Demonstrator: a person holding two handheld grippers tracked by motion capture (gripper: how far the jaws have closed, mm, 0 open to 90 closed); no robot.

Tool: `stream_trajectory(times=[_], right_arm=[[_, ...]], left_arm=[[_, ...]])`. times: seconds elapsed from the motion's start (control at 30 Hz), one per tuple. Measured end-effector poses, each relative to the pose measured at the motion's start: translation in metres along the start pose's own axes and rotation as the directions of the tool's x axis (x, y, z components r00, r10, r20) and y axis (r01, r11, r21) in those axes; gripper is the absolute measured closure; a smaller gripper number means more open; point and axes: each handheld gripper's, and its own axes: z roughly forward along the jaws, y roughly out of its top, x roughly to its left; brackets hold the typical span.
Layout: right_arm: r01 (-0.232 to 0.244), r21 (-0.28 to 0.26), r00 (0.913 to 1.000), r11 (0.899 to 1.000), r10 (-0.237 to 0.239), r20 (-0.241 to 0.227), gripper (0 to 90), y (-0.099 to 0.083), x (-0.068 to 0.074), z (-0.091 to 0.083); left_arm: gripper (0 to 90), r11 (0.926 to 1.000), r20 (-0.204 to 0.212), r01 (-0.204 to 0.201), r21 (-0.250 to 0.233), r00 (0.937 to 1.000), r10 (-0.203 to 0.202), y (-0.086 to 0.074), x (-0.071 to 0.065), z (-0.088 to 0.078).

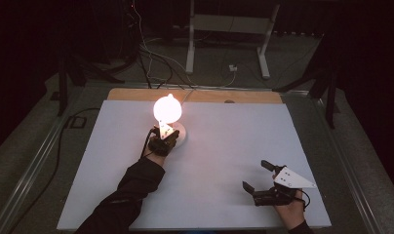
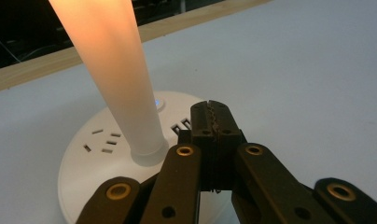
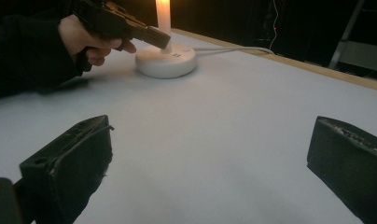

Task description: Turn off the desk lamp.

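Here we have the lamp [image 1: 167, 110] already glowing, standing on its round white base [image 1: 181, 134] toward the far left of the desk [image 1: 224, 146]. Our left claw [image 2: 213, 122] has its 2 jaws pressed together with nothing between them, its tip poised over the base just beside the small lit button [image 2: 157, 101] and the stem [image 2: 116, 79]; whether it touches the base we cannot tell. Our right claw [image 3: 210, 163] rests well apart near the right front of the desk, jaws spread wide and empty. We judge the switching-on done: the light is lit, and what remains looks like drawing the left claw away.
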Motion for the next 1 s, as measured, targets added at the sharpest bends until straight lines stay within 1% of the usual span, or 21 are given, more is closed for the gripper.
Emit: stream_trajectory(times=[0.13,0.17,0.27,0.43,0.57,0.9,0.93,1.0], right_arm=[[0.0,0.002,1.0,1.0,0.0,-0.001,0.0,-0.0001,0.0001,0.0002],[0.0,0.002,1.0,1.0,0.0,-0.001,0.0,-0.0001,0.0,0.0003],[-0.001,0.002,1.0,1.0,0.001,-0.001,0.0,-0.0001,0.0,0.0002],[0.002,0.003,1.0,1.0,-0.002,-0.002,0.0,0.0,0.0005,0.0004],[-0.001,0.003,1.0,1.0,0.001,-0.002,0.0,-0.0001,0.0002,0.0003],[-0.001,0.004,1.0,1.0,0.001,-0.003,0.0,-0.0001,0.0003,0.0004],[0.001,0.005,1.0,1.0,-0.001,-0.002,0.0,-0.0001,0.0004,0.0005],[0.003,0.006,1.0,1.0,-0.003,-0.002,0.0,-0.0001,0.0006,0.0006]], left_arm=[[90.0,1.0,0.005,0.004,0.008,1.0,-0.004,-0.0029,0.0011,0.0023],[90.0,0.9999,0.013,0.008,0.01,0.9999,-0.008,-0.0038,0.0015,0.0031],[90.0,0.9999,0.017,0.006,0.013,0.9998,-0.006,-0.0044,0.0013,0.004],[90.0,0.9998,0.014,-0.003,0.021,0.9999,0.002,-0.0063,0.0012,0.0057],[90.0,0.9997,0.017,0.002,0.026,0.9999,-0.002,-0.0081,0.0012,0.0072],[90.0,0.9995,0.011,-0.015,0.027,0.9998,0.015,-0.0096,0.0,0.0079],[90.0,0.999,0.005,-0.035,0.028,0.9994,0.034,-0.0097,-0.0013,0.008],[90.0,0.9992,0.006,-0.028,0.027,0.9996,0.028,-0.01,-0.0011,0.0079]])
